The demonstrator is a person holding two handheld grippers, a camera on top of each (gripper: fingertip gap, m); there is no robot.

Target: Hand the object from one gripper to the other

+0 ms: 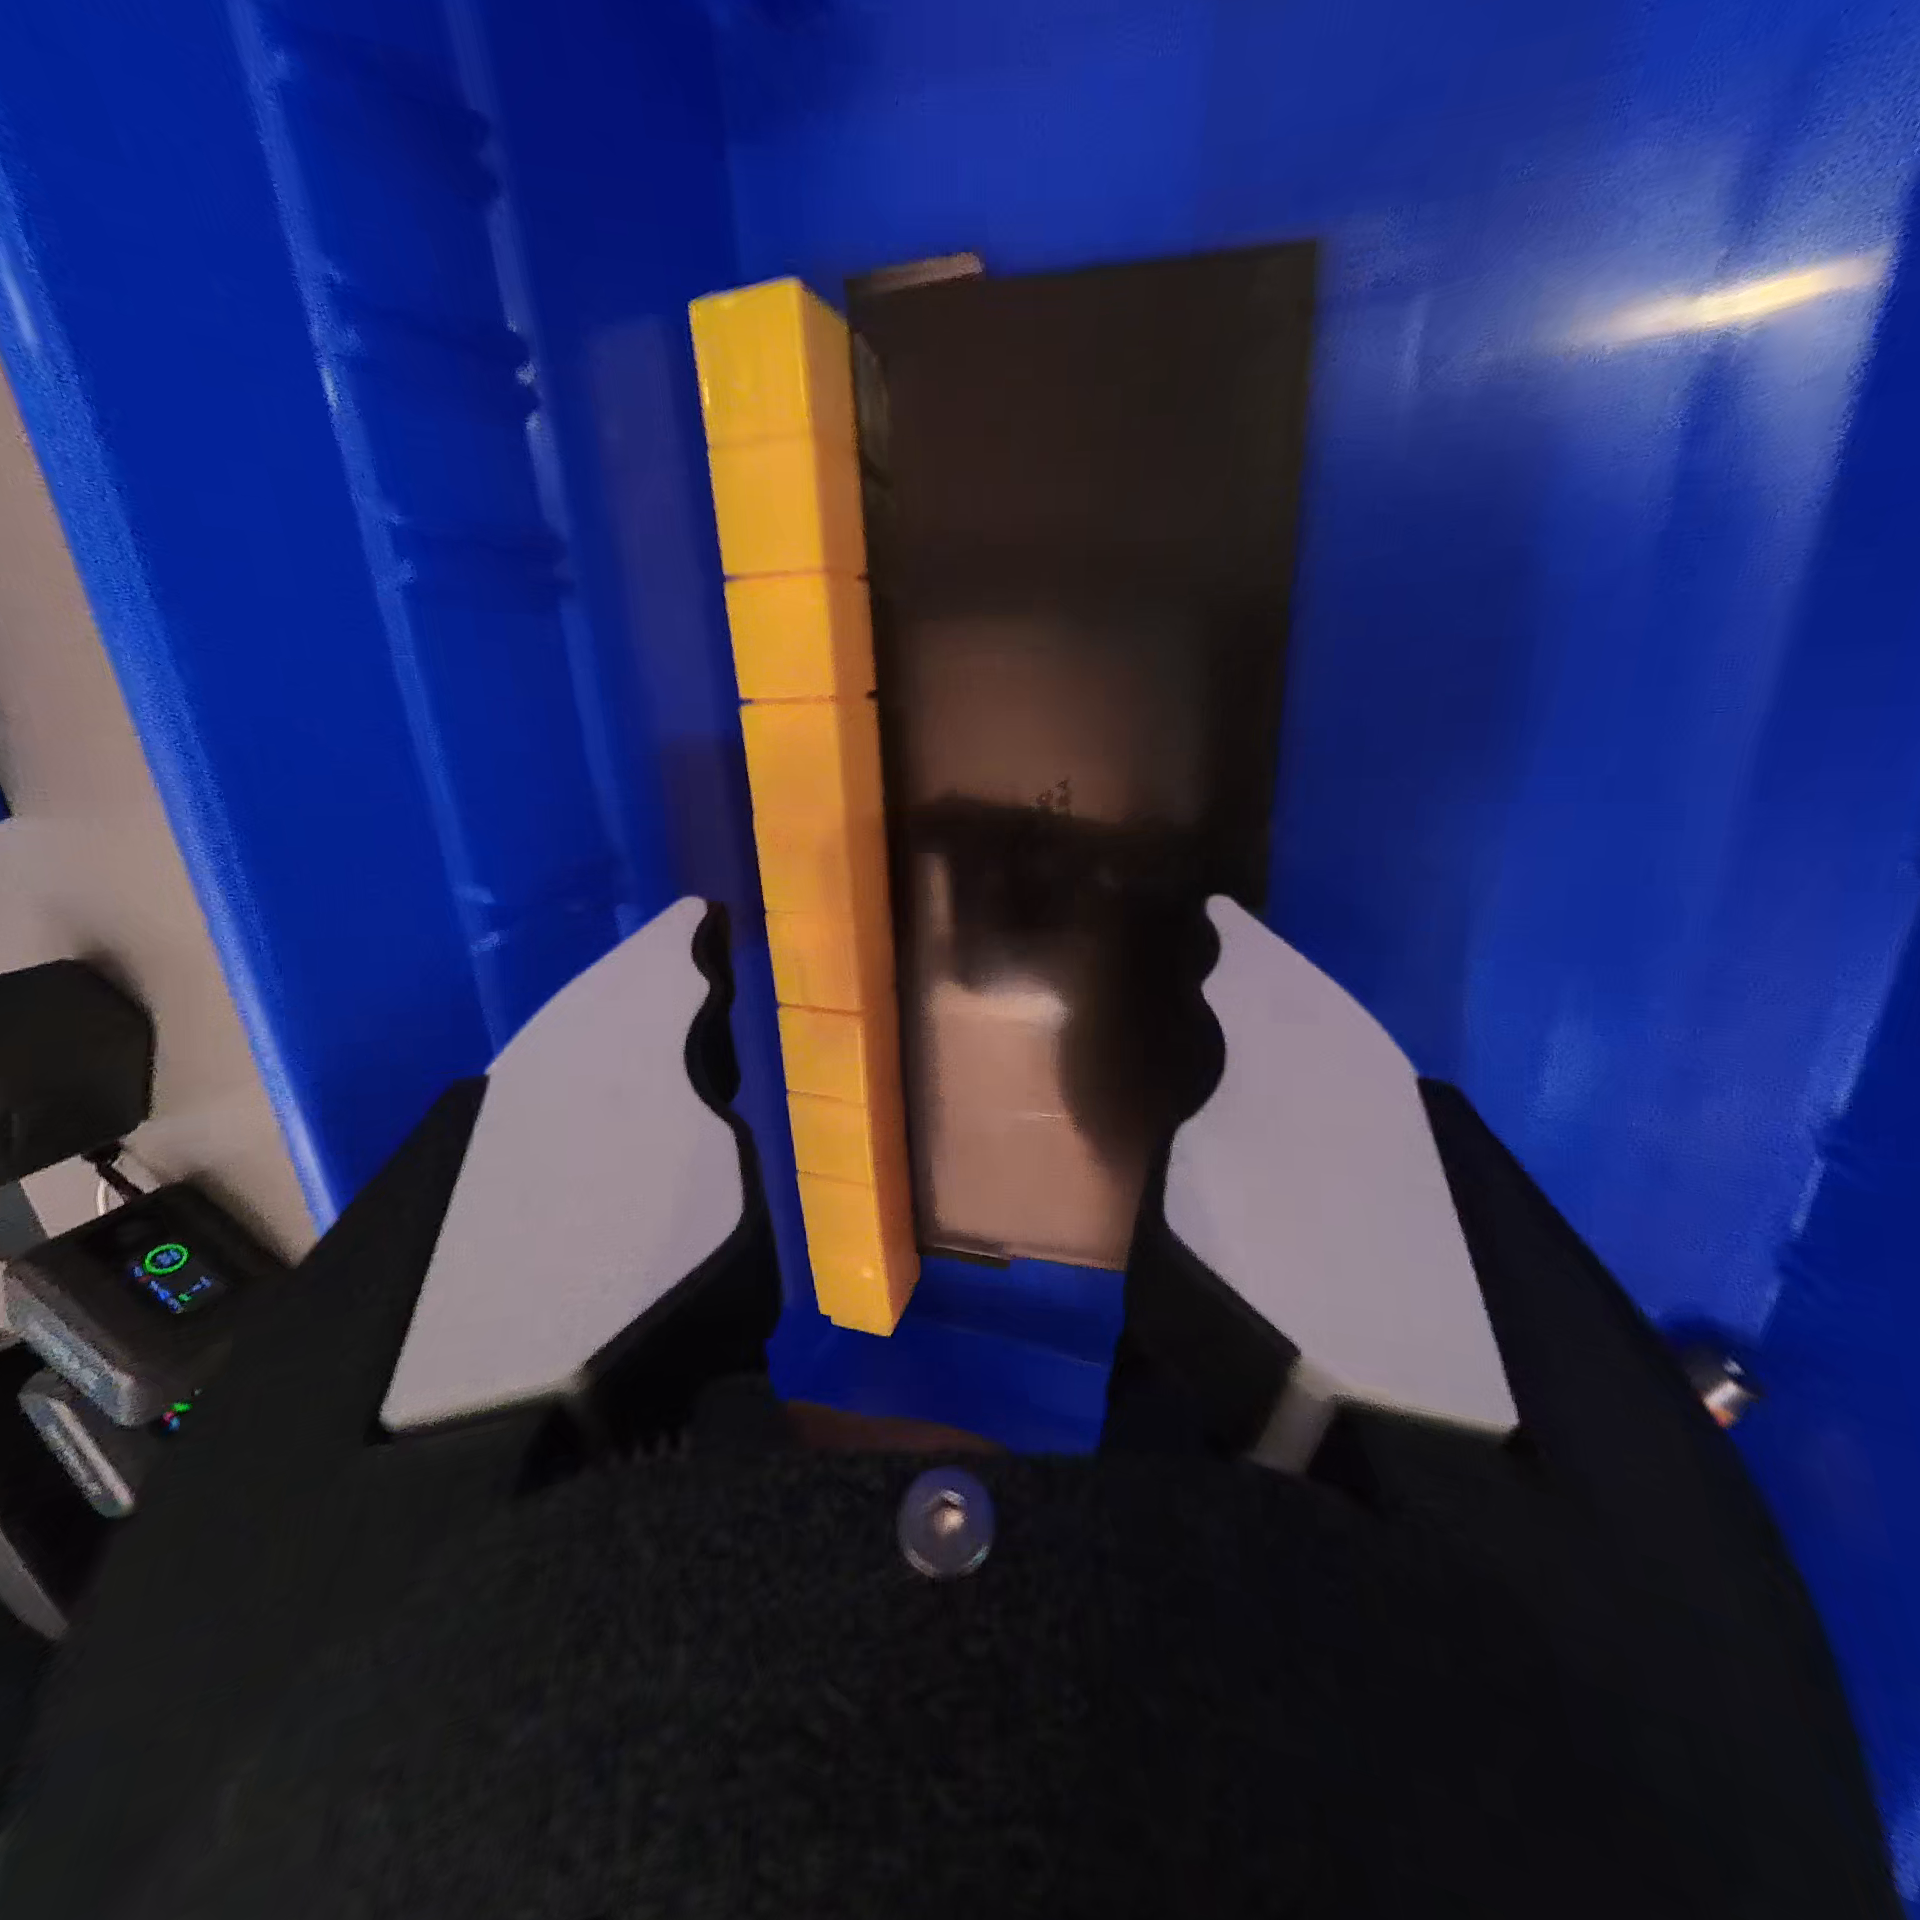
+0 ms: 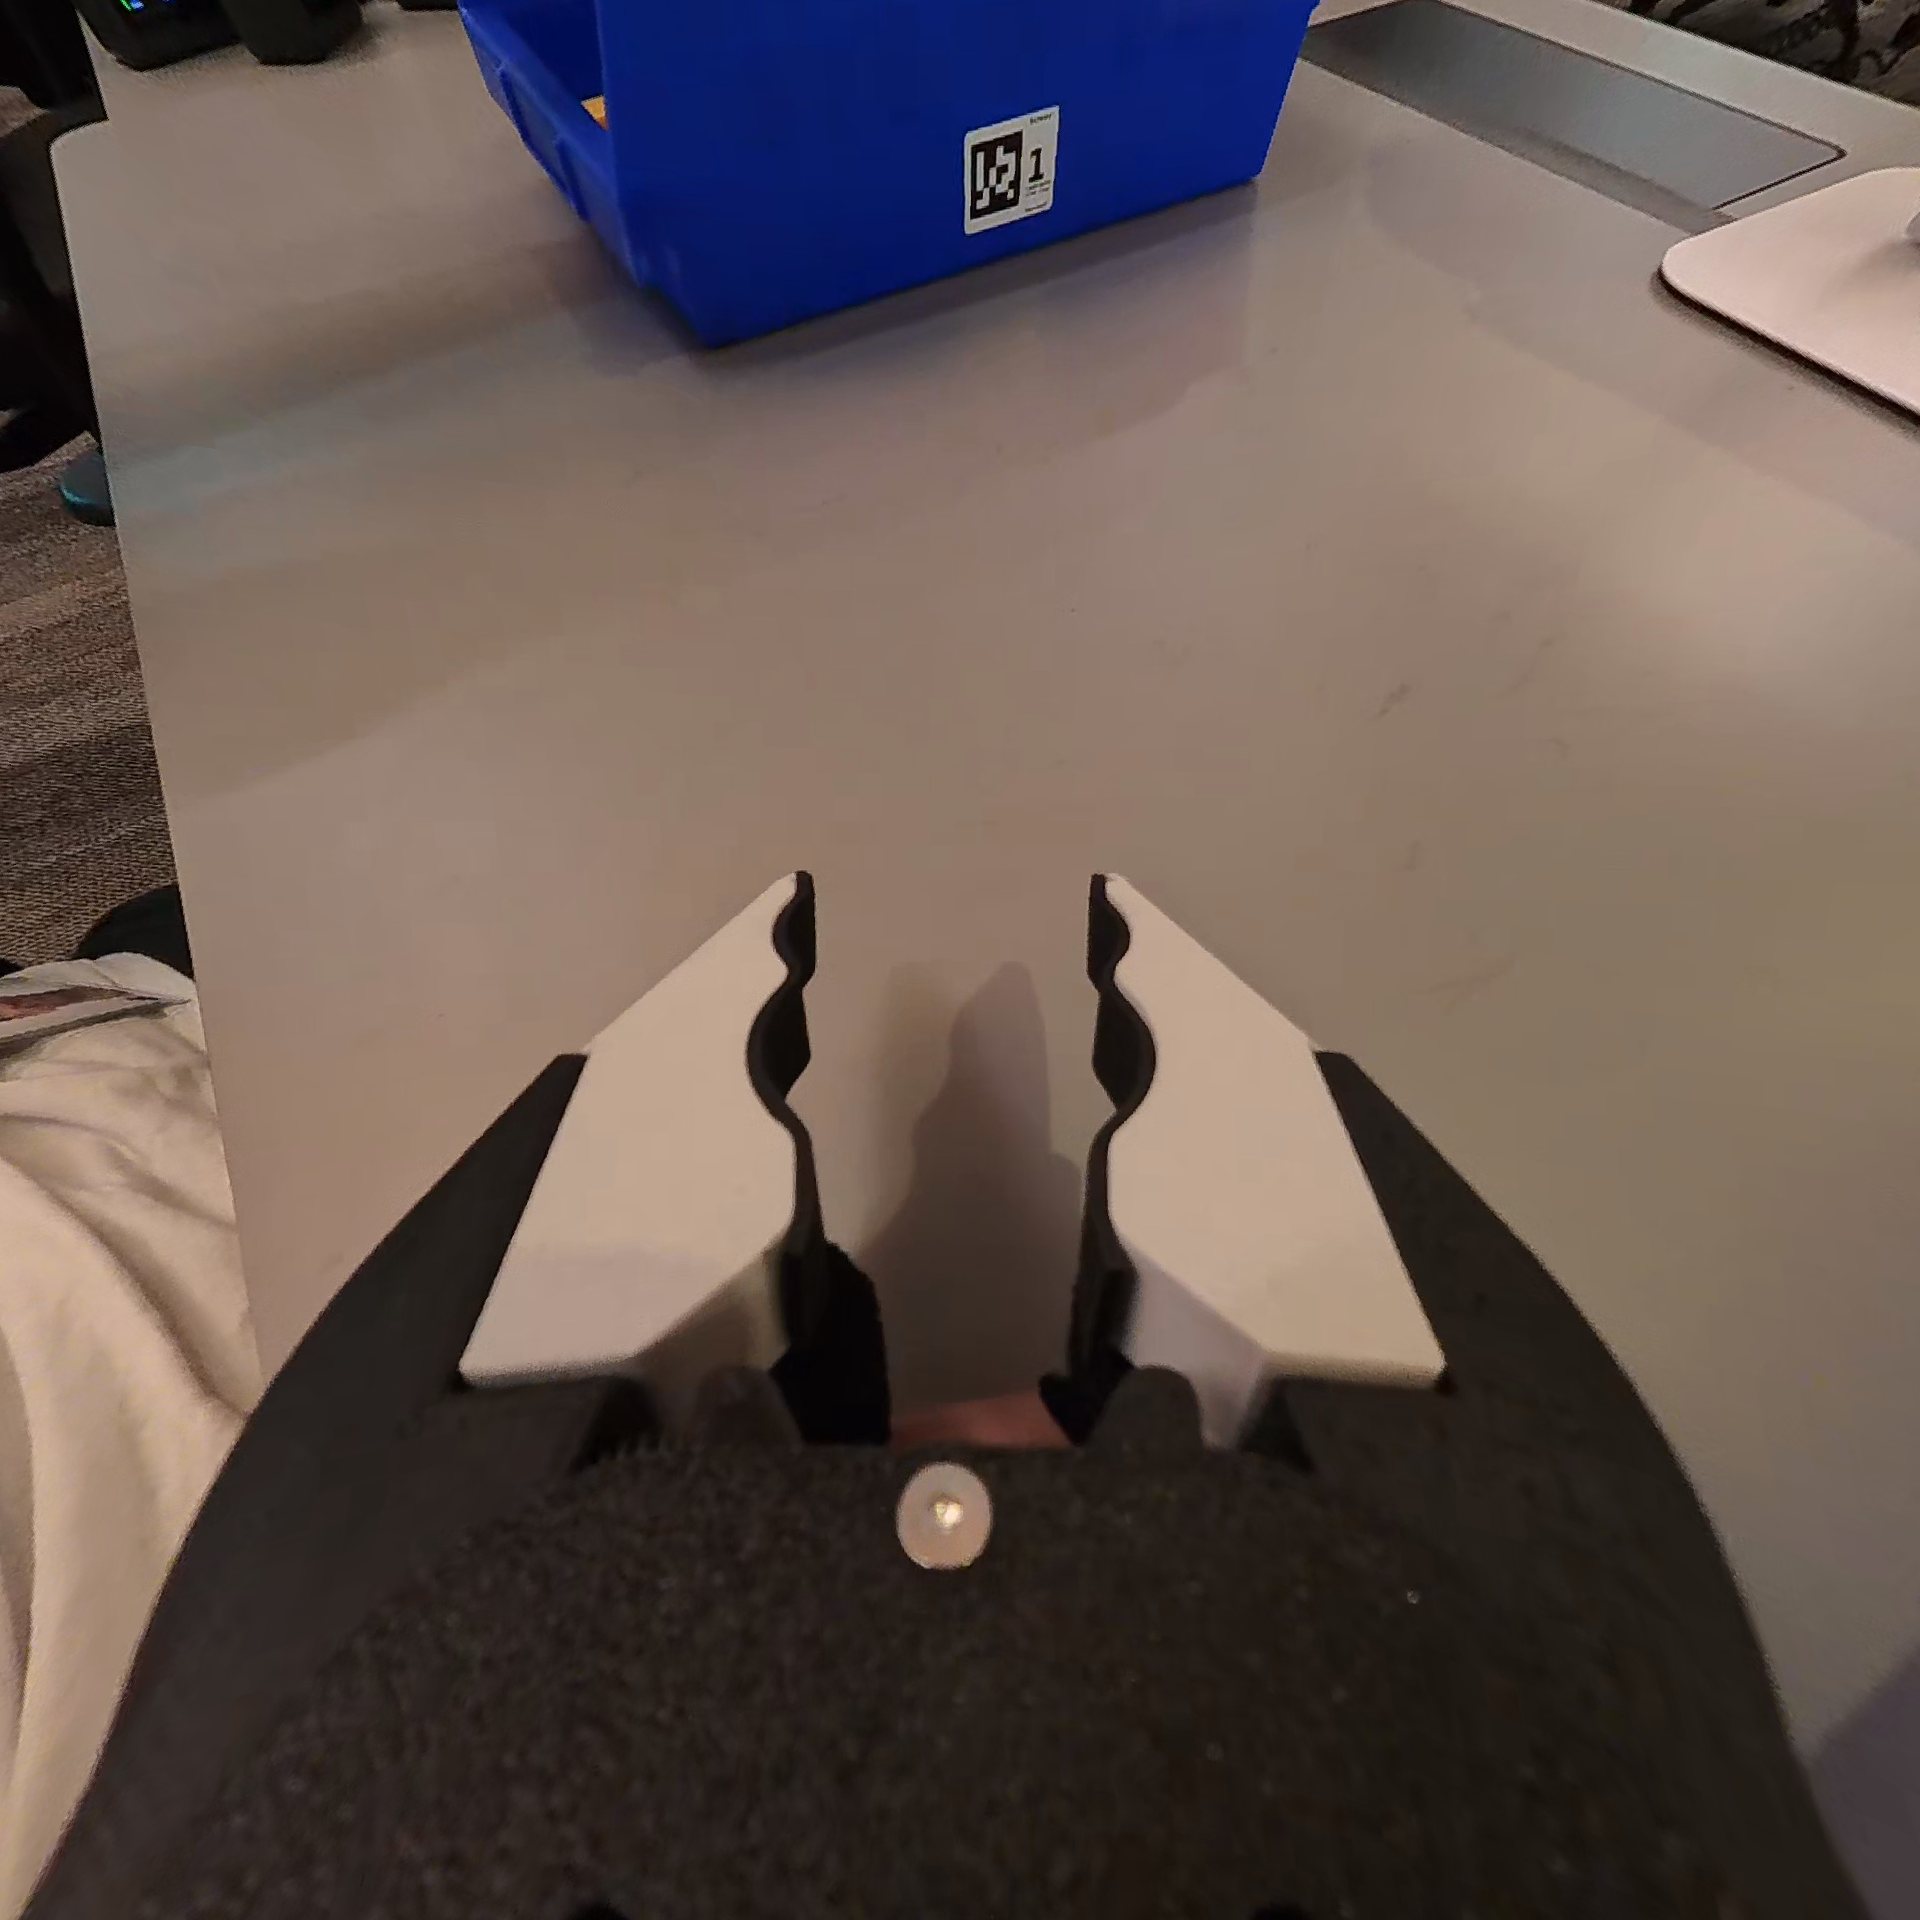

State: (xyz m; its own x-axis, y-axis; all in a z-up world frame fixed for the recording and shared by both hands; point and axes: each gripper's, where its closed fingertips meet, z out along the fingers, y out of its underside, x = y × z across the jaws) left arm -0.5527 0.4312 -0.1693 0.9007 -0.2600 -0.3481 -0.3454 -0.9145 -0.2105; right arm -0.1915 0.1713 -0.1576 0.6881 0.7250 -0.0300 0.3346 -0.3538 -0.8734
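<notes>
In the left wrist view a long yellow bar (image 1: 810,790), scored into several segments, lies on the floor of a blue bin (image 1: 1558,727) beside a flat glossy black slab (image 1: 1081,727). My left gripper (image 1: 956,925) is open inside the bin, its jaws spread on either side of the near ends of the bar and slab, touching neither. In the right wrist view my right gripper (image 2: 951,894) is open and empty, low over the grey table (image 2: 1039,582). The blue bin (image 2: 883,156) stands far ahead of it, with a sliver of yellow showing inside.
A white tag with a black square code (image 2: 1010,169) is on the bin's near wall. A white flat base (image 2: 1818,270) sits at the table's right edge. White cloth (image 2: 94,1247) lies left of the table. A small black device with a lit screen (image 1: 156,1278) lies left of the bin. Spacing between my two grippers at the tips: around 45 cm. From either gripper's tips it is about 40 cm to the white flat base (image 2: 1818,270).
</notes>
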